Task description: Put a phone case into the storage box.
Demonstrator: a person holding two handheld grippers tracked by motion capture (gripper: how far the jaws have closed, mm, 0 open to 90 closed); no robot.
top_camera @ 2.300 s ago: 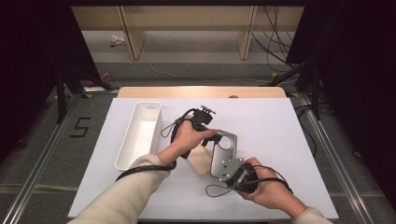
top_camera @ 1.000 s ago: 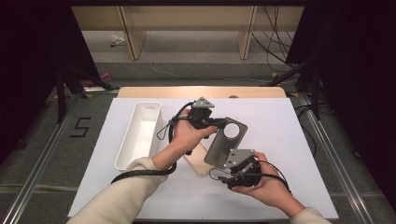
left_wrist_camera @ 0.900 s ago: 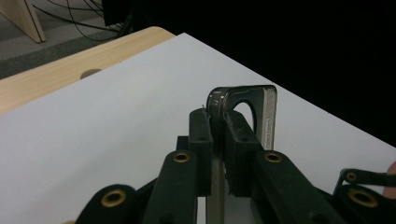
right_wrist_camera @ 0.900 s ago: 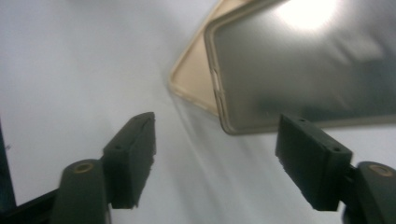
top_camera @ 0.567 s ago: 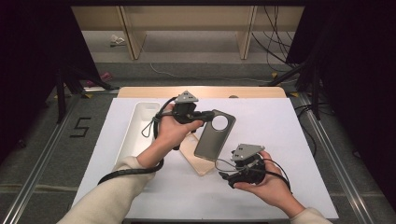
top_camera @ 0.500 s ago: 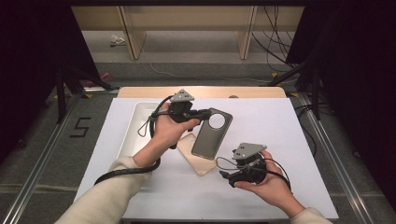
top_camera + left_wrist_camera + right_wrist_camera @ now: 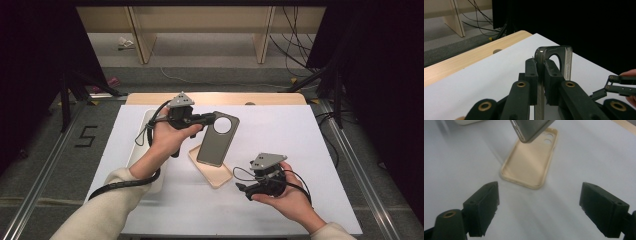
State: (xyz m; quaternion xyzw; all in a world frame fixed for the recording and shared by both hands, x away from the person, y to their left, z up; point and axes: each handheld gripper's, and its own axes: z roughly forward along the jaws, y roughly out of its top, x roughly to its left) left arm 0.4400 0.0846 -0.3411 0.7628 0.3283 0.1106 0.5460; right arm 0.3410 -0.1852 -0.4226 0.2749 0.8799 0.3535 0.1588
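Phone (image 7: 217, 139) hangs clamped in the left tongs (image 7: 209, 118) above the beige case (image 7: 212, 172) on the worktop (image 7: 300, 135), right tongs (image 7: 242, 189) gaping empty; next, likely carrying it to the tray (image 7: 142, 150).

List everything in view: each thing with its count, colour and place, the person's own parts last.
Phone: one, dark grey, lifted off the table, clamped at its top edge.
Phone case: one, beige, lying open side up on the mat below the phone.
Tray: one, white, long, at the mat's left side.
Mat: one, white, covering the table.
Table: one, light wood, far edge showing.
Left tool: one, black, shut on the phone.
Right tool: one, black, open, near right of the mat.
Hands: two, one per tool.
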